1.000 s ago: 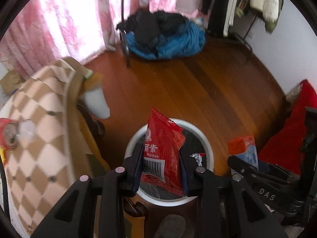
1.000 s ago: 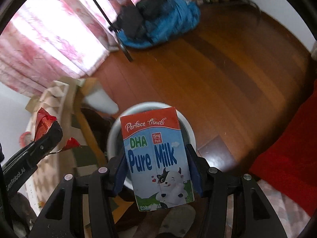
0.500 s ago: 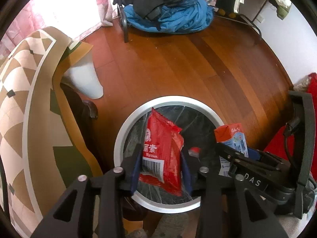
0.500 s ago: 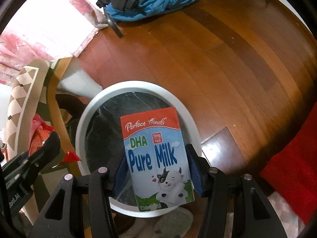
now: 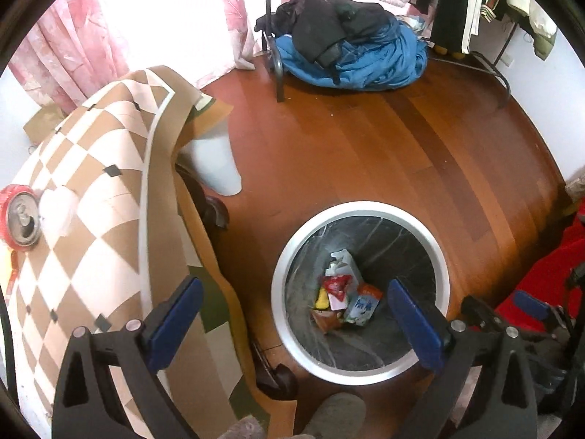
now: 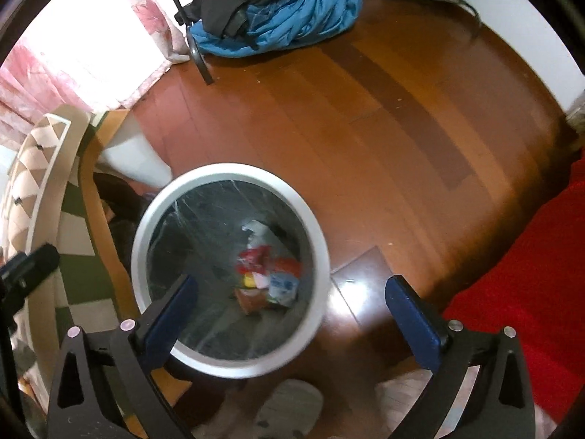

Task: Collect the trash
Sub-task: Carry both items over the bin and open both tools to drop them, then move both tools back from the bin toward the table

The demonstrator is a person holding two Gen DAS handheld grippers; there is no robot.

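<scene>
both grippers' jaws wide apart, seemingly empty, above bin (image 5: 360, 209)

I see a glossy reddish wood floor (image 6: 384, 117), and a crinkly black plastic liner (image 5: 398, 252) ahead of my fingers.

Blown-out daylight through curtains (image 5: 109, 36), fisheye-bent edges, blurred right-wrist view.
</scene>
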